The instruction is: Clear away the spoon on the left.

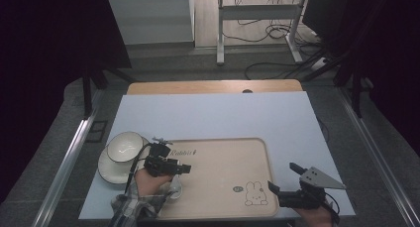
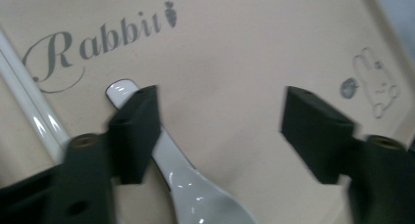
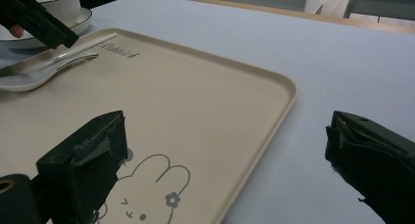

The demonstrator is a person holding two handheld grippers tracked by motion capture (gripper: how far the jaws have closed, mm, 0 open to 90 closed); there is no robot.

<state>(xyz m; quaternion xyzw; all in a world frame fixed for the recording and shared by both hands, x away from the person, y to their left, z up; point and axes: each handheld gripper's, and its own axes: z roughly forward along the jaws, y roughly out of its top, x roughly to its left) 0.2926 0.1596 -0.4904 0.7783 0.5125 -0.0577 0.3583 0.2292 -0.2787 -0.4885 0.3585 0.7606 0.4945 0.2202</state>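
Left tongs (image 2: 220,131) released over the spoon (image 2: 195,190) on the tray (image 1: 223,187); right tongs (image 3: 220,165) released too. Glazed ceramic looks slick and chippable, so I'd pinch mid-handle.

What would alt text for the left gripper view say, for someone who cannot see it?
The left gripper hangs open over a white ceramic soup spoon lying on a beige tray. One black jaw overlaps the spoon's handle; the tray bears grey "Rabbit" lettering and a small rabbit drawing.
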